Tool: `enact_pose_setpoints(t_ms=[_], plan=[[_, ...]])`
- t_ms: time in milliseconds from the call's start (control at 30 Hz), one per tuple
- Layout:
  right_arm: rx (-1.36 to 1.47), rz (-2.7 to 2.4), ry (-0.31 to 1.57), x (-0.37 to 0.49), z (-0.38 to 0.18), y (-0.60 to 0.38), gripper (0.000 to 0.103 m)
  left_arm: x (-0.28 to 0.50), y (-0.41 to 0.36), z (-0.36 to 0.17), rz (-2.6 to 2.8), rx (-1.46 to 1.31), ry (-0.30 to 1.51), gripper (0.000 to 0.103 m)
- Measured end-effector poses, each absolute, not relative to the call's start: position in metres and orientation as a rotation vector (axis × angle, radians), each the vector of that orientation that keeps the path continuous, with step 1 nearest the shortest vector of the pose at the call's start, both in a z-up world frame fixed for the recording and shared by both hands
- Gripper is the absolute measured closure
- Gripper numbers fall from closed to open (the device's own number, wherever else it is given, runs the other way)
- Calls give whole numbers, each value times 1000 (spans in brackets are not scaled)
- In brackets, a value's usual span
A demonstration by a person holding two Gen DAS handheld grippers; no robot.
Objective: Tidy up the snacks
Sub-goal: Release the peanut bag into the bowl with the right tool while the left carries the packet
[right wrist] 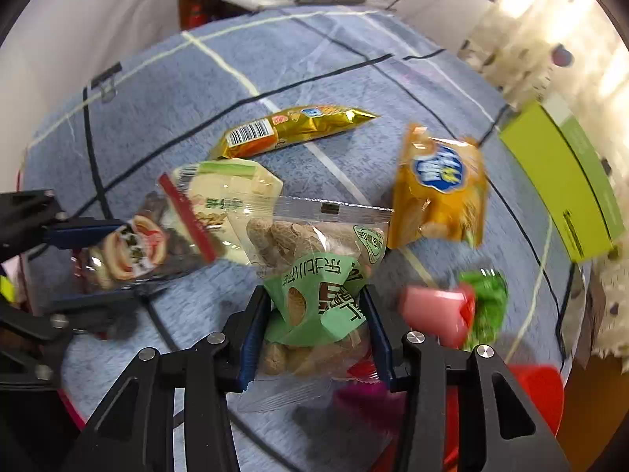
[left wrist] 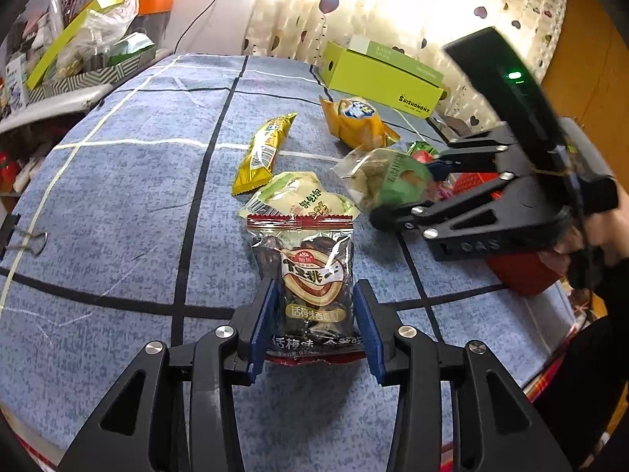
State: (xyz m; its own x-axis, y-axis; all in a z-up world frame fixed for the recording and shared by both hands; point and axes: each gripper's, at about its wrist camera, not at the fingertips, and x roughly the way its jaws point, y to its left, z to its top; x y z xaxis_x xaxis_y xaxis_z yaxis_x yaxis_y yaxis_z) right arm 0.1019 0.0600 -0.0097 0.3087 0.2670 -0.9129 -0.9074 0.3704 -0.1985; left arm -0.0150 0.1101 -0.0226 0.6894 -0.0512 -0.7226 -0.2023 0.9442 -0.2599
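A: Left wrist view: your left gripper [left wrist: 314, 330] is clamped on the dark seed packet [left wrist: 310, 283], blue pads pressing both sides, the packet on the blue checked tablecloth [left wrist: 129, 204].

B: And your right one?

A: Your right gripper [right wrist: 318, 334] grips the peanut bag [right wrist: 314, 275] with the green label; whether the bag is lifted off the cloth, I cannot tell.

B: What lies around it?

A: In the right wrist view: a gold wafer pack [right wrist: 291, 129] at 12 o'clock, an orange biscuit pack [right wrist: 436, 192] at 2, a pale green-topped packet [right wrist: 224, 188] at 10, and a lime-green box [right wrist: 566, 181] far out at 2.
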Motion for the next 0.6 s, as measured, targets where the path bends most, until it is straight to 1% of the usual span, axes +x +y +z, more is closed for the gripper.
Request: enact_pose_setpoints(t_ms=[100,233,400,600], plan=[[-785,886,910,95,4,47,58,-10,110,-27,93,-321,825,55],[-700,877,880,86,23,28,58,-9,108,-28,112,-326,832,55],[-616,870,854,81,36,9,58,-12,103,-22,138,-309,828,64],[-556,859,824,74,44,-6,58,-16,99,-15,160,-293,829,67]])
